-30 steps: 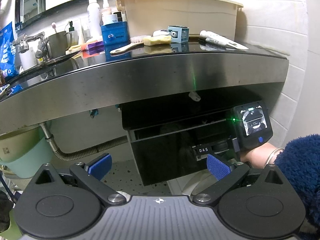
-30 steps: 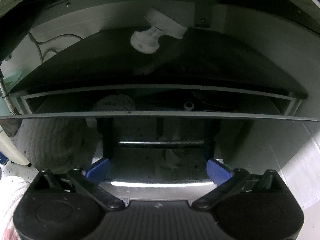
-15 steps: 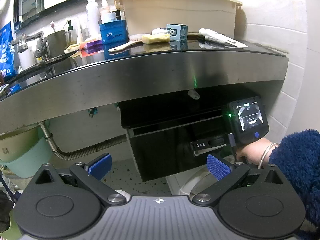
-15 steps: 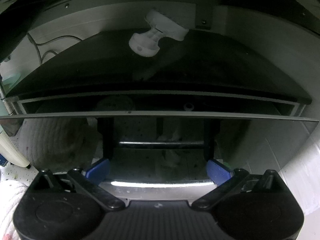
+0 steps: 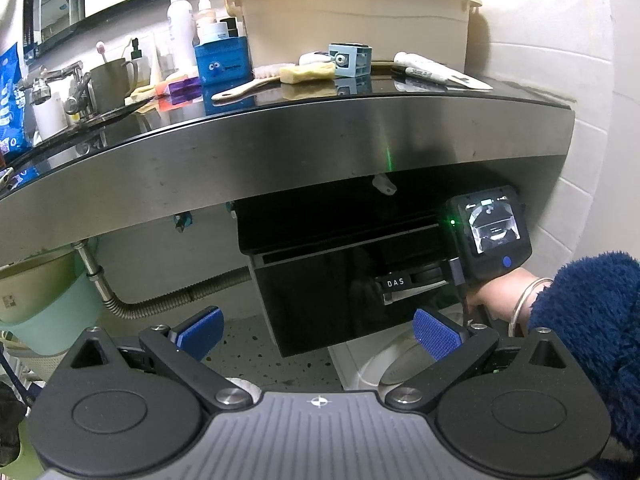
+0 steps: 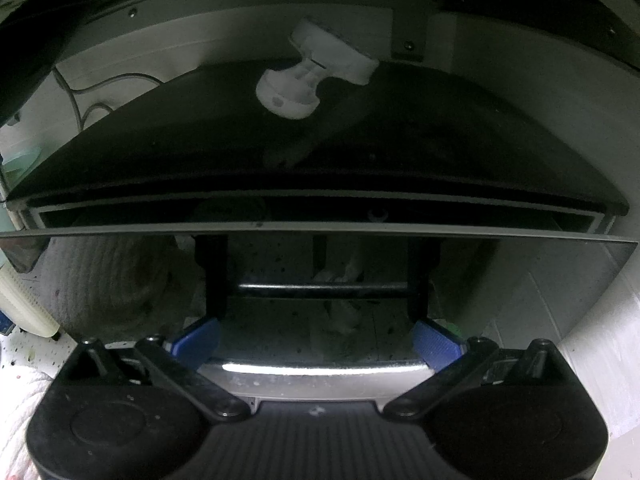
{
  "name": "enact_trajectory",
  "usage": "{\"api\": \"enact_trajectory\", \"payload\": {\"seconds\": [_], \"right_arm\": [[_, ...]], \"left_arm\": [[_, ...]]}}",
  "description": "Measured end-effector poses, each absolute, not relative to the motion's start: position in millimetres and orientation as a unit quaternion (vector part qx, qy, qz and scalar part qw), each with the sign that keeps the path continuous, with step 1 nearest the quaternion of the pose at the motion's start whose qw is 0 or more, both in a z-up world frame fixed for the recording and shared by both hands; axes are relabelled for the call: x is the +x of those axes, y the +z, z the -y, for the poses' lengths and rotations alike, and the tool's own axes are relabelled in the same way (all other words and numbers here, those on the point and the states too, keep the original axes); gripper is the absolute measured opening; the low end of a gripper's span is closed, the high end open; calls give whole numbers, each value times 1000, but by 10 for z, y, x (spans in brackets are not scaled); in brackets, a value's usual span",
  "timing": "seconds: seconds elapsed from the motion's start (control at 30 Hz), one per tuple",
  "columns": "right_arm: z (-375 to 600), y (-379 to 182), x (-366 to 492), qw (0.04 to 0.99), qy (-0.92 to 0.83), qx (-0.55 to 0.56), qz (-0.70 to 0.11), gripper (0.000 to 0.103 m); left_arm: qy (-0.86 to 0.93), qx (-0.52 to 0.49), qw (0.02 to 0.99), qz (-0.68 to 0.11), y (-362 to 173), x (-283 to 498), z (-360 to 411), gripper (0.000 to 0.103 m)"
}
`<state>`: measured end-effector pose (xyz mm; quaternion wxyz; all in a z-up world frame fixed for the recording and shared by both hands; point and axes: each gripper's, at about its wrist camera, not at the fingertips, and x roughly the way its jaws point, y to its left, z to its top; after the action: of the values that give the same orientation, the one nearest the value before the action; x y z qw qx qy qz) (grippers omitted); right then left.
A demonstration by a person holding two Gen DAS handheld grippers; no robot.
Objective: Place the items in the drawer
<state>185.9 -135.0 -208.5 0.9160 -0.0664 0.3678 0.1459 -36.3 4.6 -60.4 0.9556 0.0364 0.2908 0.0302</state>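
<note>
A glossy black drawer [image 5: 340,292] hangs under the steel-edged counter [image 5: 280,156], out by only a narrow slit [image 6: 312,214]. My right gripper [image 6: 316,340] is open, its blue pads close against the drawer front [image 6: 120,280], which mirrors them. The left wrist view shows that gripper's body [image 5: 490,240] at the drawer's right side, held by a hand in a dark blue fleece sleeve [image 5: 588,320]. My left gripper [image 5: 316,332] hangs open and empty, back from the drawer. On the counter lie a toothpaste tube [image 5: 436,72], a blue-grey box [image 5: 350,60], a yellow sponge [image 5: 306,72] and a brush [image 5: 244,84].
A beige basin [image 5: 352,12], a blue tub [image 5: 222,62], bottles, a cup [image 5: 110,82] and a tap [image 5: 56,80] crowd the counter. A white knob [image 6: 300,84] sticks down above the drawer. A corrugated drain hose [image 5: 172,300] and a mint bin [image 5: 52,312] sit left, with a tiled wall right.
The slit above the drawer front has narrowed: the drawer has slid inward with the right gripper against it. The left gripper has drifted slightly; both stay open.
</note>
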Motion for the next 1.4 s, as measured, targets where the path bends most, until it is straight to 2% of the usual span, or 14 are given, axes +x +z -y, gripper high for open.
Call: {"api": "enact_trajectory", "payload": {"seconds": [0.77,1.4], "right_arm": [[1244,-2111,2155,923,146,-61,-352,103],[1208,-1954,2204,910,145,-66,-384,103]], "left_arm": [[18,46,954,-297,-627,-304,-49,102],[22,39,946,-322,-682,-196,-85,102]]}}
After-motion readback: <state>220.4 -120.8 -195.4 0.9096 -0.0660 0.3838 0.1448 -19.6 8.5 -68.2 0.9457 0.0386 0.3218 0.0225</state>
